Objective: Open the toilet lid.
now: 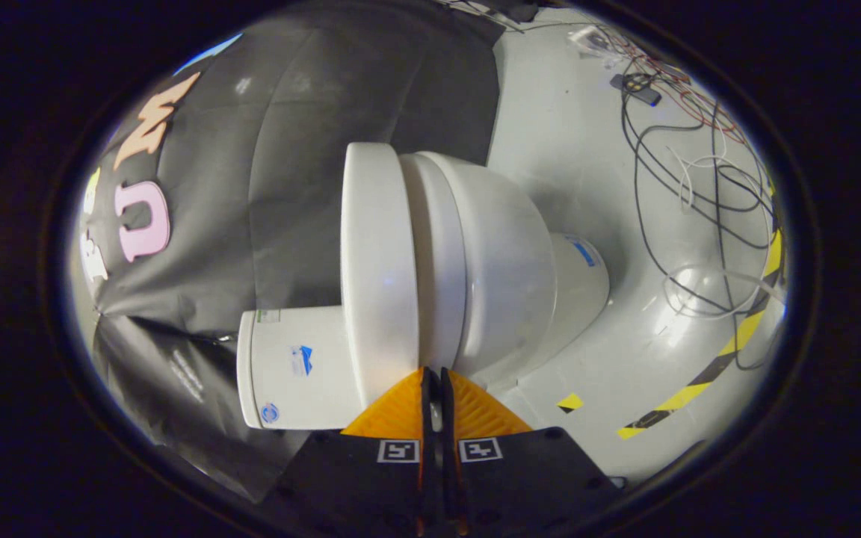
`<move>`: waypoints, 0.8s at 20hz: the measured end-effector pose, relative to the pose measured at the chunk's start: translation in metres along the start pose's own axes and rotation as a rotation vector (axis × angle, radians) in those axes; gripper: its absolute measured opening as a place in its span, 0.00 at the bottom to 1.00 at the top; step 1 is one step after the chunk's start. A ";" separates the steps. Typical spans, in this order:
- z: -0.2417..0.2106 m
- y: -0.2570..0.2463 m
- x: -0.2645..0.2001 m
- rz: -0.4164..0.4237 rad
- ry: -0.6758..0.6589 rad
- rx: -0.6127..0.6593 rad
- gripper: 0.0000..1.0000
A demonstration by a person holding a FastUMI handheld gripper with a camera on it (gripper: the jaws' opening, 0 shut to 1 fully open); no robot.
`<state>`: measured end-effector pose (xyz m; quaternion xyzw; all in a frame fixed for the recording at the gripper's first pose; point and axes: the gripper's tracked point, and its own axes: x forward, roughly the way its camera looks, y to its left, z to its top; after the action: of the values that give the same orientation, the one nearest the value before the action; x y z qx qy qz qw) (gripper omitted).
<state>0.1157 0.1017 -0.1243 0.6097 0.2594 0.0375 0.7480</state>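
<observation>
claw (434, 371): fingers together | just before toilet lid (378, 254), down

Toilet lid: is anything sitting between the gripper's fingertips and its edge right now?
Nothing visible does. The gripper has its fingers nearly closed, tips right at the seam where the toilet lid meets the seat rim. The loose cables lie on the floor beyond the bowl.

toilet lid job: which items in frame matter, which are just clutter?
Job:
- white plastic toilet lid, down on the seat
- white ceramic toilet bowl
- white toilet tank
- gripper, fingers nearly together at the lid's edge

Clutter:
- loose black and red cables on the floor
- yellow-and-black hazard tape
- black cloth wall
</observation>
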 end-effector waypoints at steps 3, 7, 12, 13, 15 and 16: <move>-0.003 0.000 -0.002 -0.014 0.029 -0.037 0.05; 0.000 0.002 -0.003 -0.043 0.039 -0.026 0.01; -0.001 0.019 -0.010 -0.045 0.050 0.016 0.01; 0.000 0.022 -0.011 -0.046 0.048 -0.007 0.00; 0.001 0.033 -0.016 -0.051 0.036 -0.054 0.01; 0.001 0.038 -0.019 -0.051 0.031 -0.064 0.01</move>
<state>0.1096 0.1033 -0.0823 0.5782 0.2852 0.0362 0.7636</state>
